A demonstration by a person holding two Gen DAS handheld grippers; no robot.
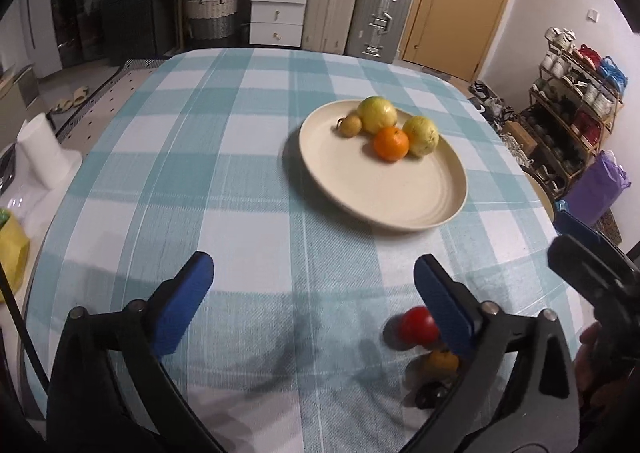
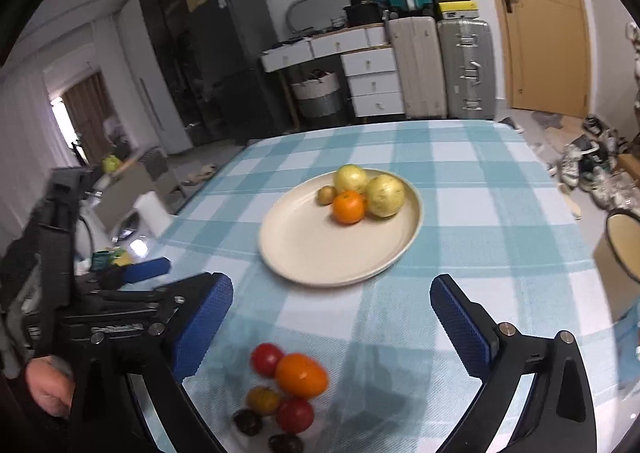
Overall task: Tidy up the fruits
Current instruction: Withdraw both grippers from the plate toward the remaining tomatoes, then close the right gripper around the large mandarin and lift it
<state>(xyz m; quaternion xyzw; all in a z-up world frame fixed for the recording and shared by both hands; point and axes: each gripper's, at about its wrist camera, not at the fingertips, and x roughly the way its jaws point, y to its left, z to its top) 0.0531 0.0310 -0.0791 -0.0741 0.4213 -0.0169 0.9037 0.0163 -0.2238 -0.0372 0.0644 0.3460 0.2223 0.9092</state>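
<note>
On the checked tablecloth (image 2: 460,189), loose fruits (image 2: 288,393) lie near the right gripper (image 2: 332,317).
Both the right and the left gripper (image 1: 312,293) gape empty; plate (image 1: 400,193) beyond.

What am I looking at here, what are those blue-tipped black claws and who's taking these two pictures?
No machine: a person holds a hand-operated two-finger gripper in each hand, each with a wide-angle camera looking along its fingers. One picture is from the left gripper, the other from the right gripper; the blue parts are their finger pads. Each view also catches the other gripper at its edge. Both stand open and hold nothing. Below is a table with a blue-and-white checked cloth. On it sits a cream plate with an orange, two larger yellow-green fruits and one small brownish fruit. Nearer the grippers, loose on the cloth, lies a cluster of small fruits: red, orange, yellowish and dark ones.
</note>
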